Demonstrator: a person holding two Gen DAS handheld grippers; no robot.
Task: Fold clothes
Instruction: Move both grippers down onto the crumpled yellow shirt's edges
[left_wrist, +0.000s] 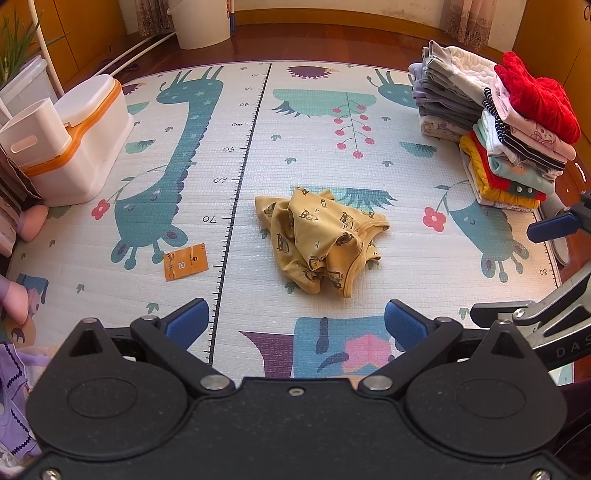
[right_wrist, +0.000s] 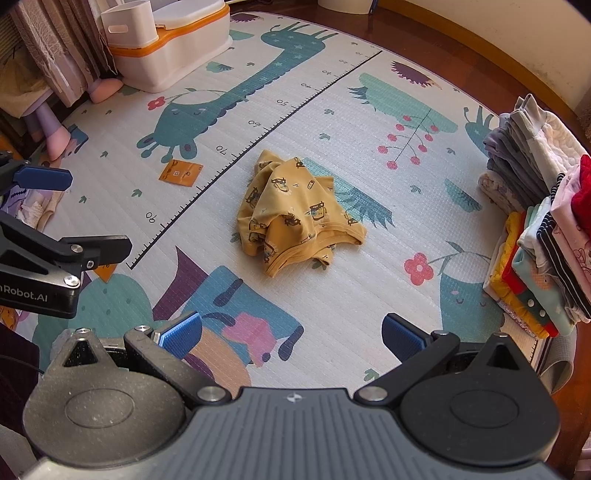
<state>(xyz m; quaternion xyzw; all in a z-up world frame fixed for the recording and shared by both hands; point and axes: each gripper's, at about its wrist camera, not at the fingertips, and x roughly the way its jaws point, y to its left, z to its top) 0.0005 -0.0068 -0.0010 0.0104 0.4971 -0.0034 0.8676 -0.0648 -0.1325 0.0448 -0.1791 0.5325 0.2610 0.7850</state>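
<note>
Yellow printed garment lay crumpled in a heap near the middle of the play mat, unfolded and apart from both tools; stacks of folded clothes stood at the mat's right edge, probably to keep the centre free for folding. Left gripper and right gripper hovered short of the heap, each with jaws spread wide and holding nothing, seemingly poised to take hold of the cloth.
</note>
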